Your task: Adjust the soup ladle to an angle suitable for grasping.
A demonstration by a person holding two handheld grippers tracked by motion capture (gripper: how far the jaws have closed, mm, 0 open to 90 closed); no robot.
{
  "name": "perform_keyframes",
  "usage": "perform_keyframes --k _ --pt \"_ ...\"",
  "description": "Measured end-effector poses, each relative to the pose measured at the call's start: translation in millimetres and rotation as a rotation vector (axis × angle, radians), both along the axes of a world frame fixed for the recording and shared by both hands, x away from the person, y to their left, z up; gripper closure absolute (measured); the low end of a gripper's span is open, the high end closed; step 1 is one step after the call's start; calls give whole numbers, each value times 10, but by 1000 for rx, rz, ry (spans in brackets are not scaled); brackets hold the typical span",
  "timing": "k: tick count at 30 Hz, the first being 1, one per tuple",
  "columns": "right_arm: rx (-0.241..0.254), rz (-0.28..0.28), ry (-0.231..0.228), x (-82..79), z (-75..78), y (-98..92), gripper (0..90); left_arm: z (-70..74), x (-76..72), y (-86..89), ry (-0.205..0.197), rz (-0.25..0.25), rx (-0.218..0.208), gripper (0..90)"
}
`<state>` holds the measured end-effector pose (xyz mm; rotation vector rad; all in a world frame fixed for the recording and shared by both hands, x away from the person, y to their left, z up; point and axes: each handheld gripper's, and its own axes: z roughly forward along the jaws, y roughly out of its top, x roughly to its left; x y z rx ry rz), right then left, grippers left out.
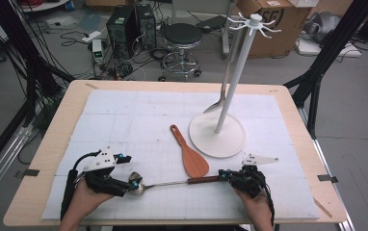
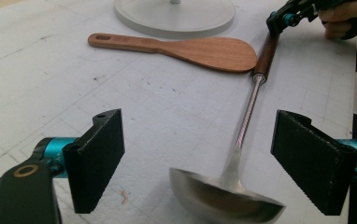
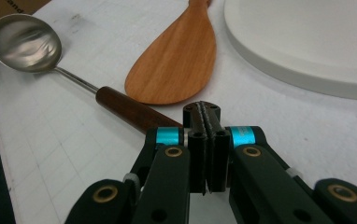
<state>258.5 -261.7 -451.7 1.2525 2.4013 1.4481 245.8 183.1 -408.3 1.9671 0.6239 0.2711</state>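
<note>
Ladle (image 1: 172,183) lies flat on the white mat (image 1: 124,115), between the two grippers. Polished steel bowl (image 2: 223,200) sits in the gap of the left gripper (image 1: 130,182), mouth up; neither pad (image 2: 97,158) touches it. Left jaws stand wide apart, nothing gripped. Thin steel shaft runs from the bowl away to a dark brown wooden handle (image 3: 134,111).

Right gripper (image 1: 222,175) rests low at the handle's far end, jaws pressed flat together, pad on pad. In the right gripper view the handle ends just left of the closed tips; cannot tell whether it touches them. Nothing held between them.

Hands: both forearms come in from the near table edge, left hand (image 1: 83,199) and right hand (image 1: 254,204) low over the mat, grippers pointing inward at each other along the ladle.

Wooden spatula (image 1: 190,153): flat, smooth, oval blade, hole in the handle end. Its blade lies just beyond the ladle handle, near the right gripper. Past it, round white base (image 1: 218,134) of the rack, slim white post upright, a steel spoon (image 1: 223,91) hanging.

Room: open mat beyond the left gripper; mat edge close behind both hands.
</note>
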Motion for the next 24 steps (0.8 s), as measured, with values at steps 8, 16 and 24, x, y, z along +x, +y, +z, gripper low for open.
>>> perform_keyframes --k 8,16,24 --pt "16 6 8 22 -8 163 895 68 -33 6 -6 -17 6 186" --pt "15 41 11 51 -8 370 895 116 -53 -11 -12 -30 12 189" --pt "13 83 9 79 -8 546 894 142 -64 -71 -9 -44 19 190"
